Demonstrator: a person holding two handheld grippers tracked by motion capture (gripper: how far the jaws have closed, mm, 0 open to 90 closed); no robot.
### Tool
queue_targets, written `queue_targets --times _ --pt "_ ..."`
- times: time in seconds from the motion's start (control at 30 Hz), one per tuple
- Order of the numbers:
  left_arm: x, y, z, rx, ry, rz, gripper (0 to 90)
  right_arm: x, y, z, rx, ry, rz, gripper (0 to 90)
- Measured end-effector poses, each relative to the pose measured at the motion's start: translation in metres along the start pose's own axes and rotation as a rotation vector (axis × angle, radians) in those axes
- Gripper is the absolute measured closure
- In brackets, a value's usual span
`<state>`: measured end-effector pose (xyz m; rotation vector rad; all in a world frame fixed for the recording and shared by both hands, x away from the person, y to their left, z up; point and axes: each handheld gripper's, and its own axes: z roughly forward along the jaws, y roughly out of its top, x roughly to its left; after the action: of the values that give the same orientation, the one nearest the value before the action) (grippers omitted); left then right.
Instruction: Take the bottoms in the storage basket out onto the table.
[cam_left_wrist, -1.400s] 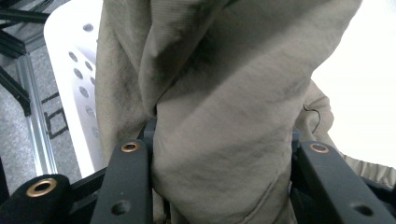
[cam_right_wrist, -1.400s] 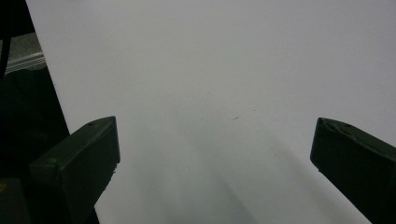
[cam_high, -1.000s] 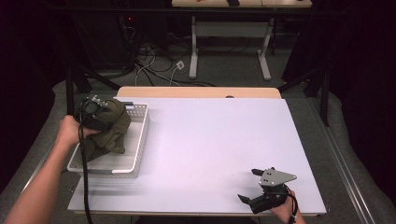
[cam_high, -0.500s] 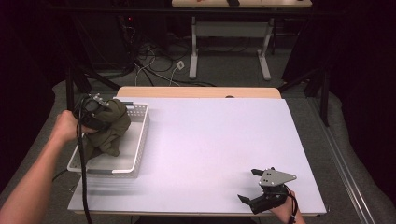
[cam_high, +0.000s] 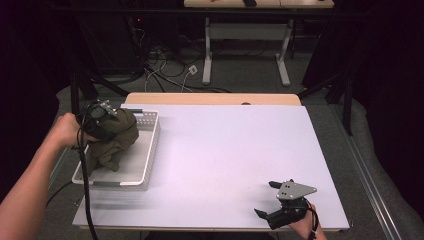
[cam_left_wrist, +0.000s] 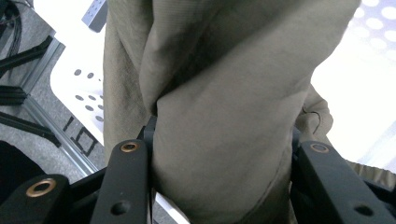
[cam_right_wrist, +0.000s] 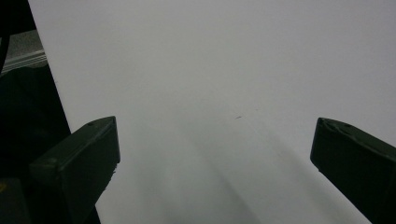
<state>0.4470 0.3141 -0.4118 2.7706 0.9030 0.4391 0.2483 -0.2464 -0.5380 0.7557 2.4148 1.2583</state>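
A white perforated basket (cam_high: 145, 160) sits at the left edge of the white table (cam_high: 230, 150). Over it hangs a bundle of olive-green cloth (cam_high: 116, 140), its lower folds resting inside the basket, its upper part raised above the rim.

The left gripper (cam_high: 100, 122), held in the person's left hand (cam_high: 65, 131), is clamped on the cloth. In the left gripper view its two black jaws press against either side of a thick fold of the cloth (cam_left_wrist: 224, 116), with the fabric bulging between and above them. A black cable (cam_high: 85, 185) trails down from this gripper toward the near table edge.

In that same view, dark marks reading roughly "10" (cam_left_wrist: 77, 136) show on the grey frame rail beside the basket (cam_left_wrist: 84, 88); no other writing or brand is legible.

The right gripper (cam_high: 280, 212) rests at the near right corner of the table, well apart from the basket, its grey three-cornered plate on top. The right gripper view shows its jaws spread wide with bare white table (cam_right_wrist: 224, 93) between them, holding nothing.
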Motion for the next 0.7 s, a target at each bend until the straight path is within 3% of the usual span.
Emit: queue_targets --times 0.1,0.27,0.7 --pt "0.001 0.001 -0.002 0.009 -0.011 0.023 55.0 0.000 0.000 0.000 -0.003 0.000 0.002 0.8" --pt "0.000 0.006 -0.009 0.036 -0.040 0.098 55.0 0.000 0.000 0.000 -0.003 0.001 0.002 0.8" --pt "-0.005 0.017 -0.021 0.078 -0.037 0.193 55.1 0.000 0.000 0.001 0.002 0.003 -0.001 0.8"
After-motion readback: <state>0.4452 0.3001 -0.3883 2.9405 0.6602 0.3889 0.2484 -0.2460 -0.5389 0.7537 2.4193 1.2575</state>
